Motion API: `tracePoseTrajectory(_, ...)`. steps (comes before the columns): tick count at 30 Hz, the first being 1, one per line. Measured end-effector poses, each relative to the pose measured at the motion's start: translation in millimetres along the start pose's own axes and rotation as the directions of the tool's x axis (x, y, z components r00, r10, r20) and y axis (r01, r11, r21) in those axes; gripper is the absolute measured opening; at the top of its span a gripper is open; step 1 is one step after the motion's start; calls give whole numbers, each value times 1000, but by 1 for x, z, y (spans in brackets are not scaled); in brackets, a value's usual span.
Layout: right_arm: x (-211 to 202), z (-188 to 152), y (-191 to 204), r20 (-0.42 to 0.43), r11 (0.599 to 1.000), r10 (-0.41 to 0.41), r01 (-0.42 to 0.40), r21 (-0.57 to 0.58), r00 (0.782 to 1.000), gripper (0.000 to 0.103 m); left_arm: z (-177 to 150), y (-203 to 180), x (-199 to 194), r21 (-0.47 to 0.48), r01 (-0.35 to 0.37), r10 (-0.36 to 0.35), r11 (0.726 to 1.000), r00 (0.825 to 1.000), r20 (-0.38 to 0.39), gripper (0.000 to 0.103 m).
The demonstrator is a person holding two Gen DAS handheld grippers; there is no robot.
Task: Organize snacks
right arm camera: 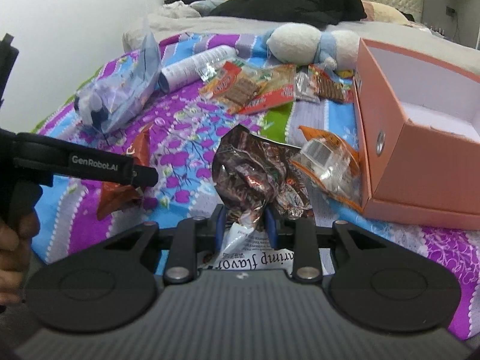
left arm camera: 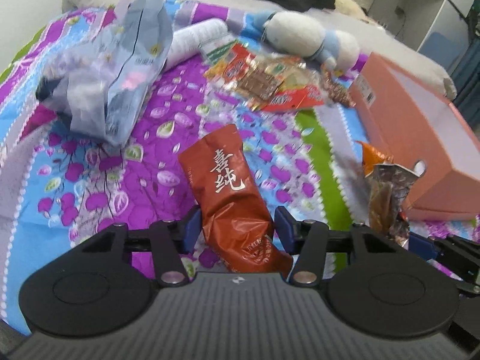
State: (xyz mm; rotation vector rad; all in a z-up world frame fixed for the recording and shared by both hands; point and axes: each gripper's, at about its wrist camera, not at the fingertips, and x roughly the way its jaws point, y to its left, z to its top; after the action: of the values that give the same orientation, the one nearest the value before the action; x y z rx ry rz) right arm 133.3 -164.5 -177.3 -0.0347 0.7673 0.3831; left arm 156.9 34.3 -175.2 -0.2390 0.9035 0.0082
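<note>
Left of the open salmon-pink cardboard box (right arm camera: 420, 156), the left gripper (left arm camera: 237, 228) pinches a light, crinkly red foil snack pouch (left arm camera: 231, 186); the right gripper (right arm camera: 243, 225) clamps a slippery, crumpled brown foil packet (right arm camera: 255, 174) at its lower end.

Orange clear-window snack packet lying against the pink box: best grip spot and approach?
Take the orange packet by its free pointed upper-left corner, coming from the left, the open bedspread side. Its right edge sits against the pink box wall, leaving no room there, and the flat crinkly film suits an edge pinch better than a top grab.
</note>
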Motion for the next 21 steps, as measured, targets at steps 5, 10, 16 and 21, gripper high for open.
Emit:
tracePoseTrajectory(5,-16,14,1,38,1000,-4,4,8,999,31,15,-9,-21,9,29,-29,1000,999,40,58)
tracePoseTrajectory(10,-32,30,1,80,1000,-7,6,12,997,31,31,-19,-42,11,53,-53,999,995,87,58)
tracePoseTrajectory(16,-53,56,-7,145,1000,-30,29,10,989,31,56,-36,-62,25,84,-87,996,986,139,58)
tracePoseTrajectory(21,-73,85,-22,212,997,-77,78,4,974,31,80,-62,-82,69,116,-128,991,971,203,58)
